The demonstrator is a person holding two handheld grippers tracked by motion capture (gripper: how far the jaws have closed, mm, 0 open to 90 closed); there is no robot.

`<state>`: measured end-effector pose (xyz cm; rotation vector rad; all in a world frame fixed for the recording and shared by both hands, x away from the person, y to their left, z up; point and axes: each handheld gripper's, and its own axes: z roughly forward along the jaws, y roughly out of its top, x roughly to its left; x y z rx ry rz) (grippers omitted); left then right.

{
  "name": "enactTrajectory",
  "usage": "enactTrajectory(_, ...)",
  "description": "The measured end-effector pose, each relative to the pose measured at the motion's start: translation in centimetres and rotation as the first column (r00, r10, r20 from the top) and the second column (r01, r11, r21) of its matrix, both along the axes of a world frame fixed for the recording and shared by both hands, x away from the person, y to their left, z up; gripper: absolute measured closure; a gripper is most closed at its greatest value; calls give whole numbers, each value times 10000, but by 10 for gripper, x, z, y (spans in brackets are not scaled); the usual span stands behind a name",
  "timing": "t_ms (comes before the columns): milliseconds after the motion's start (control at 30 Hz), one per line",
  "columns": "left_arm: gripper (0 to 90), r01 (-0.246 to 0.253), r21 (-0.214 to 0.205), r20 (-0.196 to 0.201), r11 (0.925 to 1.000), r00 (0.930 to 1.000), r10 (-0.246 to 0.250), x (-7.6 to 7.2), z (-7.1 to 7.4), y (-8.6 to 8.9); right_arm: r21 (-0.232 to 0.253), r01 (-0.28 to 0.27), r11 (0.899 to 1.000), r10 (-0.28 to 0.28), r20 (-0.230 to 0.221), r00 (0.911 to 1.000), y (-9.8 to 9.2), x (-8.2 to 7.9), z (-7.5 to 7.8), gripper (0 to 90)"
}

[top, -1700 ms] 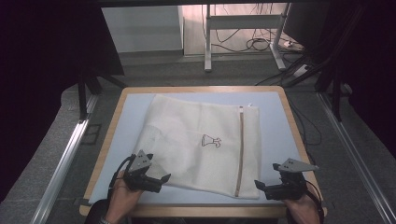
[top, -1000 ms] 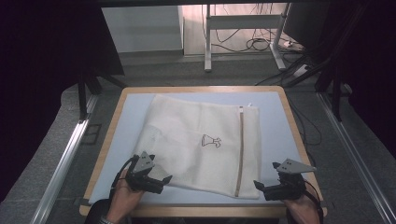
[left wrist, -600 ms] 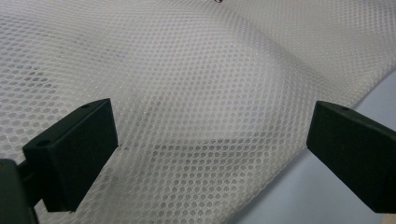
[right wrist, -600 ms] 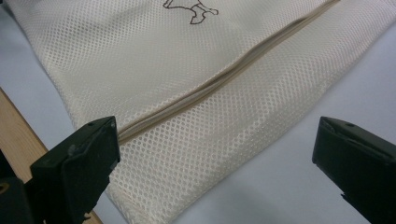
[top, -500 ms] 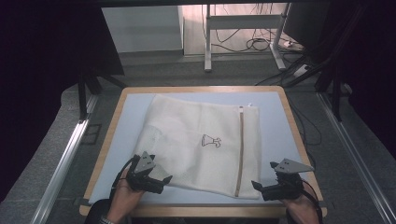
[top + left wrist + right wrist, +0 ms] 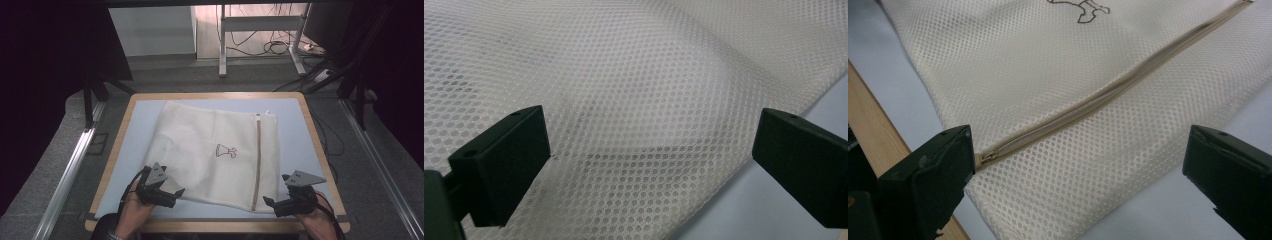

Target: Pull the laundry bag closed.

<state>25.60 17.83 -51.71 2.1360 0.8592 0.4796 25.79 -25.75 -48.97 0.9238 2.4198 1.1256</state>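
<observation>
high view showed a cream mesh laundry bag [image 6: 215, 155] lying flat on the pale blue table top with a wooden rim [image 6: 125, 145], a small dark printed figure [image 6: 226, 150] near its middle and a beige zipper [image 6: 257, 160] running down its right part. the left gripper [image 6: 172, 195] sat at the bag's near left corner, the right gripper [image 6: 270, 204] at the near right corner by the zipper's end, each held in a hand.

left gripper view had its two black jaws spread wide, nothing between them but the mesh lying below and a strip of blue table at the right.

right gripper view also had its jaws wide apart, the zipper's end close by the left jaw, the bag's corner lying between them, gripping nothing.
</observation>
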Motion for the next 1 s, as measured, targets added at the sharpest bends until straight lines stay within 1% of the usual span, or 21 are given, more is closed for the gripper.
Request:
enactTrajectory(133,16,43,-13,-41,10000,10000,-43,0,-1,-1,-156,-261,9995,258,-166,9995,4,0,-1,9)
enactTrajectory(233,16,69,-83,-100,9999,9999,-70,0,-1,-2,-121,-393,9992,390,-240,9989,6,0,-1,15)
enactTrajectory(367,15,139,-187,-190,9997,9997,-143,0,0,-3,-161,-427,9990,421,-348,9985,10,1,-3,25)
enactTrajectory(433,16,134,-213,-274,9997,9995,-140,0,-1,-4,-375,-463,9982,447,-424,9981,14,1,-5,27)
enactTrajectory(500,16,165,-165,-307,9997,9994,-170,0,-1,-4,-459,-473,9978,453,-441,9980,17,0,-6,23)
enactTrajectory(533,16,165,-165,-307,9997,9994,-170,0,-1,-4,-459,-473,9978,453,-441,9980,17,0,-6,23)
enactTrajectory(567,16,172,-164,-329,9997,9993,-177,0,-1,-4,-395,-587,9975,568,-482,9972,20,-1,-6,15)
enactTrajectory(667,16,160,-121,-331,9998,9993,-164,0,-1,-5,-289,-546,9981,529,-569,9970,23,-1,-6,15)
enactTrajectory(700,16,151,-85,-321,9998,9994,-154,0,-1,-5,-199,-496,9986,481,-709,9963,26,0,-7,15)
enactTrajectory(800,16,139,-68,-319,9999,9994,-141,0,-1,-5,-168,-582,9982,569,-706,9959,28,0,-7,17)
enactTrajectory(833,16,136,-69,-327,9999,9994,-138,0,-2,-4,-324,-579,9978,558,-620,9965,29,-1,-7,53)
enactTrajectory(900,16,155,-41,-358,9999,9992,-156,1,-2,-4,-454,-512,9977,492,-452,9978,30,-2,-5,124)
enactTrajectory(933,16,155,-41,-358,9999,9992,-156,1,-2,-4,-454,-512,9977,492,-452,9978,30,-2,-5,124)
enactTrajectory(967,16,199,21,-369,9998,9991,-198,1,-2,-5,-582,-538,9969,518,-344,9981,31,-3,-3,194)
enactTrajectory(1000,16,199,21,-369,9998,9991,-198,1,-2,-5,-582,-538,9969,518,-344,9981,31,-3,-3,194)
